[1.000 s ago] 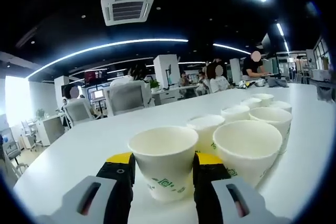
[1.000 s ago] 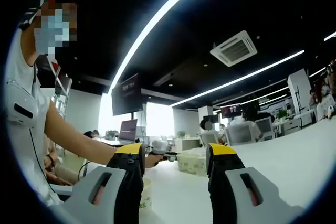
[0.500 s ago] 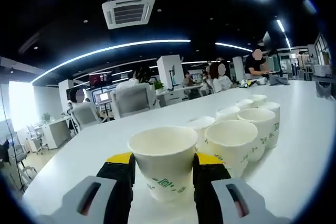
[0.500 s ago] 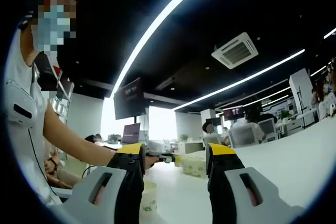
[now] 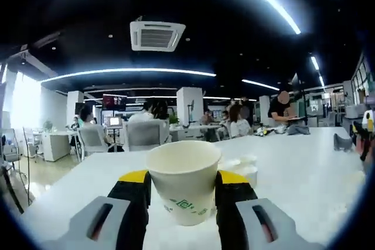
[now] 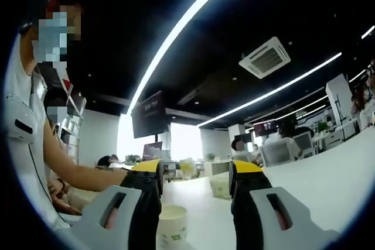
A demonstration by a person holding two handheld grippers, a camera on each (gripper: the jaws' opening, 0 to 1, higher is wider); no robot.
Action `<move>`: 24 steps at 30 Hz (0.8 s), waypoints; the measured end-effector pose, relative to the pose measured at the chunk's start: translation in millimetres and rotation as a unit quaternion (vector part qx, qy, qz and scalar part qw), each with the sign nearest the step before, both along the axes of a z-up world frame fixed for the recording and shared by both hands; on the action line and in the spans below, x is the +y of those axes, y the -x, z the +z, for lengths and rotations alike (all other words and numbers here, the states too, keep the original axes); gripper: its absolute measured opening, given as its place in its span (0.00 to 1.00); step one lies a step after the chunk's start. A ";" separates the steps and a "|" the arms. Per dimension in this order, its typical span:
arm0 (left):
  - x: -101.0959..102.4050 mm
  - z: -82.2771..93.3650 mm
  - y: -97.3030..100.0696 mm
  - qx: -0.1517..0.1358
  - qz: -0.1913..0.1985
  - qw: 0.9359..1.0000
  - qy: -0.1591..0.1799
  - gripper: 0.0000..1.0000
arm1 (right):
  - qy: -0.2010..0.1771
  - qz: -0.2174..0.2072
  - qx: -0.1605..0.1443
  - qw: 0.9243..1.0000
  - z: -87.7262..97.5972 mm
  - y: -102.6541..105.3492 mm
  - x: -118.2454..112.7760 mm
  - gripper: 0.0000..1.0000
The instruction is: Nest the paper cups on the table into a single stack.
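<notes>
My left gripper (image 5: 183,177) is shut on a white paper cup (image 5: 183,188) with a green logo. The cup is upright, its open mouth up, held above the white table (image 5: 304,180). Behind it, low and farther off, a few more paper cups (image 5: 245,169) stand on the table, partly hidden by the held cup. My right gripper (image 6: 196,169) stands open with nothing between its fingers. Below it a paper cup (image 6: 171,228) stands on the table (image 6: 328,168), close to the left finger. Another pale cup (image 6: 220,184) shows farther off beside the right finger.
A person's sleeve and bare arm (image 6: 70,168) reach in from the left of the right gripper view. Office chairs (image 5: 143,134), desks and seated people stand beyond the table's far edge. A dark object (image 5: 345,141) lies at the table's right side.
The left view has pulled up and away: the cluster of cups shrank and sank behind the held cup. In the right view a cup has come up between the jaws' bases.
</notes>
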State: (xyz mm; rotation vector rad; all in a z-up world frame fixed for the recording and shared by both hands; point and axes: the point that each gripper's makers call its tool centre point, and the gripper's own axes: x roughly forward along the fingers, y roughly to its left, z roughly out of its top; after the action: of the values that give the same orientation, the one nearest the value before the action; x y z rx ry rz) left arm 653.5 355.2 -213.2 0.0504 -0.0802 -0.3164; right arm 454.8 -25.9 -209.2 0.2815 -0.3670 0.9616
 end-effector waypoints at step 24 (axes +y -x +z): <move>-198.4 24.5 137.8 -0.005 -0.281 0.960 -0.008 0.47 | 0.001 -0.001 0.014 1.000 -9.6 12.4 -1.1 0.47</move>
State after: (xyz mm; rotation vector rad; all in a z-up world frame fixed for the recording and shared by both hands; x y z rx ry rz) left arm 515.7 156.7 -188.7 0.0444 -0.1025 -0.8859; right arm 442.4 -27.0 -218.7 0.2935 -0.3406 0.9548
